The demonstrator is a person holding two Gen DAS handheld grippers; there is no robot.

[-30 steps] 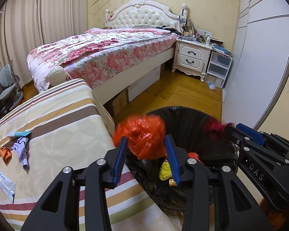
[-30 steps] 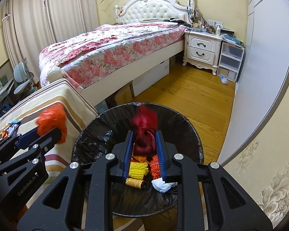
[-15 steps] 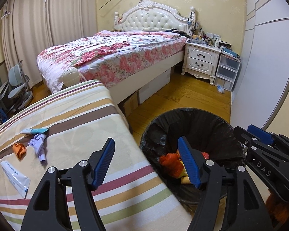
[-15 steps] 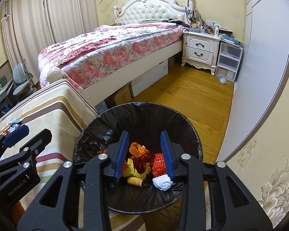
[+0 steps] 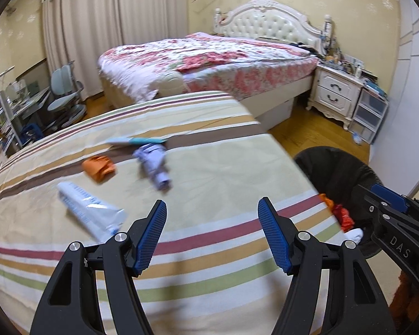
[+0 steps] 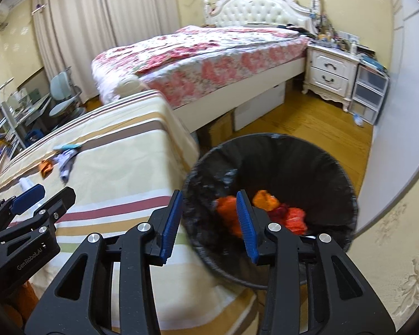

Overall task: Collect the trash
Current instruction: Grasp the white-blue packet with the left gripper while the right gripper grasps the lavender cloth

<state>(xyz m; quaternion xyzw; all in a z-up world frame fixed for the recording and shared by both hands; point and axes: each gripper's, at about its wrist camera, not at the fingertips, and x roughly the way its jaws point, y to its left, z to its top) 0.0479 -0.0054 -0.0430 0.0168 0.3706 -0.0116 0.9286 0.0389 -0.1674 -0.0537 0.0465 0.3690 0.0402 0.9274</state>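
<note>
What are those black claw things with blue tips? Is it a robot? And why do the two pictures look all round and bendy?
No robot: a person holds one black grabber in each hand. A small wide-eyed camera sits on each grabber, which bends the pictures.

One picture looks along the left gripper, the other along the right gripper. Both are open and hold nothing.

On the striped cloth-covered surface lie a white squeezed tube, an orange crumpled scrap, a pale purple crumpled wrapper and a teal and white flat packet. Beside it stands a round bin with a black bag holding orange and red crumpled trash.
</note>
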